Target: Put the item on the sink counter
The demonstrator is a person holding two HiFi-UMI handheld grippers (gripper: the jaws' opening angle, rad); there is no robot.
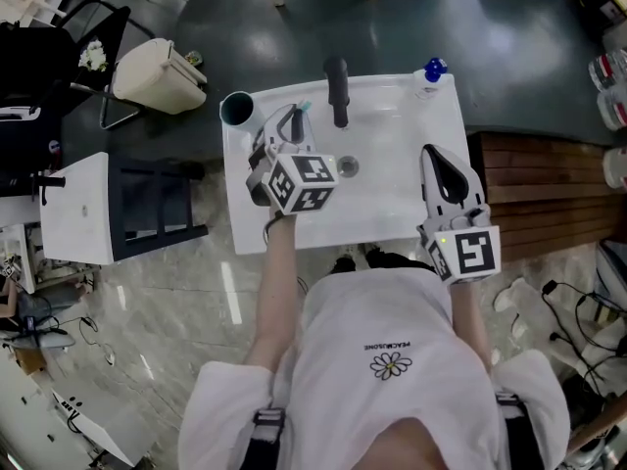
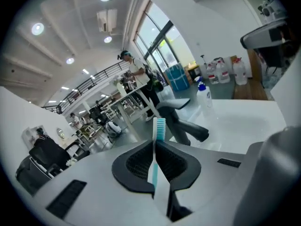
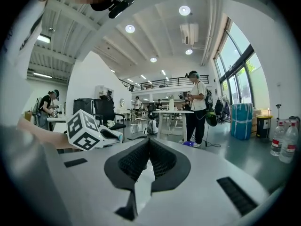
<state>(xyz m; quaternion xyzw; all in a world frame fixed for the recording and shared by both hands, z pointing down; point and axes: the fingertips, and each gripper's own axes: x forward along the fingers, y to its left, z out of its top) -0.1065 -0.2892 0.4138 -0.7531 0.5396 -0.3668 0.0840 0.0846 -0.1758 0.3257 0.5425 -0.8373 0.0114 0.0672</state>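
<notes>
A white-and-teal toothbrush stands upright between the jaws of my left gripper, bristle end up. That gripper is shut on it. From the head view, the left gripper hangs over the left part of the white sink counter, near a teal cup and left of the black faucet. My right gripper is over the counter's right side, shut with nothing in it; its jaws meet and point out into the room.
A blue-capped bottle stands at the counter's back right corner. A beige bin and a white cabinet with a black rack are to the left. Wooden decking lies to the right.
</notes>
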